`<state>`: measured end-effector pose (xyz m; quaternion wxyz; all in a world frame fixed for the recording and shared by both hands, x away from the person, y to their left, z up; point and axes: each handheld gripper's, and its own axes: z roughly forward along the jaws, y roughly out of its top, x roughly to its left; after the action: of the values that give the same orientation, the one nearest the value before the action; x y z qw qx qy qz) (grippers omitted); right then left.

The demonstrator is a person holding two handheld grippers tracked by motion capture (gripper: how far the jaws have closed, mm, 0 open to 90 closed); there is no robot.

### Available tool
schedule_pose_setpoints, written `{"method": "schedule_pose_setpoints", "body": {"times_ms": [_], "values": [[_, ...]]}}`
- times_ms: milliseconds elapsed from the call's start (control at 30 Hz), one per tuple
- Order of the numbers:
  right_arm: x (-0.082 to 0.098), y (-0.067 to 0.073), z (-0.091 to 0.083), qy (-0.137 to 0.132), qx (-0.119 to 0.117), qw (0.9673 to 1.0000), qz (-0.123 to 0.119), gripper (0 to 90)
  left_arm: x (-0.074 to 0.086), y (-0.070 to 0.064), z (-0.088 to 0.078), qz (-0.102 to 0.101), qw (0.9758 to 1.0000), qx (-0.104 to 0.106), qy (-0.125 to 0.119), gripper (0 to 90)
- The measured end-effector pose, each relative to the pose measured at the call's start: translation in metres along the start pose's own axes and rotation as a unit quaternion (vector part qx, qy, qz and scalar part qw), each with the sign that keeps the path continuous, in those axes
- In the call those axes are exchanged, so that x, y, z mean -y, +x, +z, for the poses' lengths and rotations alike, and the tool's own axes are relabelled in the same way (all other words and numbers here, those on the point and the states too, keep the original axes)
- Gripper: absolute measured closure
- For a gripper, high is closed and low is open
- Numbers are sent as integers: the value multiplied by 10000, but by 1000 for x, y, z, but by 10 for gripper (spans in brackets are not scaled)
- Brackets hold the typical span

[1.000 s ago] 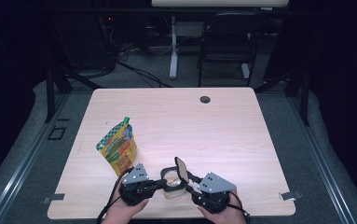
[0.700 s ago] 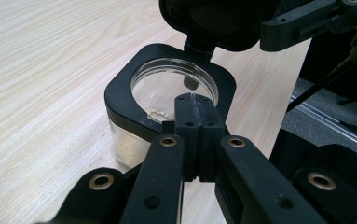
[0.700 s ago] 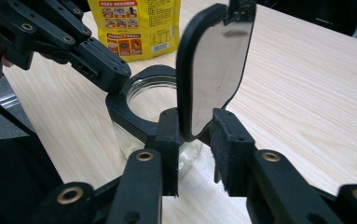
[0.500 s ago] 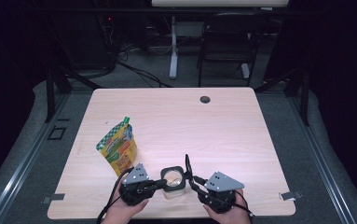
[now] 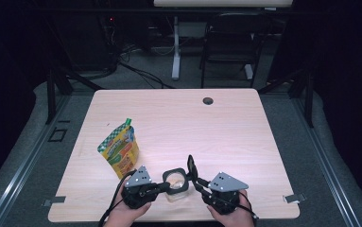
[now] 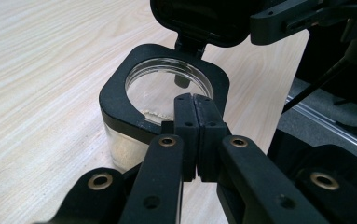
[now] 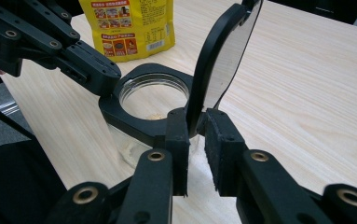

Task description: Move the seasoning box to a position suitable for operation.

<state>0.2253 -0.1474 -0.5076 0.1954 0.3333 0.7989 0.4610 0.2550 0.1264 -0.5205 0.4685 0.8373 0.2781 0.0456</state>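
Observation:
A small clear jar (image 5: 176,185) with a black square collar (image 6: 120,88) stands near the table's front edge, with a few crumbs inside. Its hinged lid (image 5: 190,165) stands upright and open (image 7: 225,60). My left gripper (image 5: 162,186) is shut, pads together, with its tips (image 6: 195,100) resting on the near rim of the collar. My right gripper (image 7: 197,119) comes in from the other side. Its jaws have just been closing on the lid's lower edge by the hinge, and both pads touch it.
A yellow and green snack pouch (image 5: 118,151) stands just left of the jar, close behind my left gripper (image 7: 106,77). A dark cable hole (image 5: 208,100) sits near the table's far edge. The table's front edge lies right under both hands.
The lid has swung from a leftward tilt to upright. My right gripper has shifted slightly left toward the jar and narrowed its jaws around the lid. The left gripper has stayed put.

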Motion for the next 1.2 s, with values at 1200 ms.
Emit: {"method": "schedule_pose_setpoints", "body": {"times_ms": [1200], "values": [[-5, -27, 19, -102, 76, 9985, 529, 847, 17, 7, -6, -84, 9992, -392, -59, 591]]}}
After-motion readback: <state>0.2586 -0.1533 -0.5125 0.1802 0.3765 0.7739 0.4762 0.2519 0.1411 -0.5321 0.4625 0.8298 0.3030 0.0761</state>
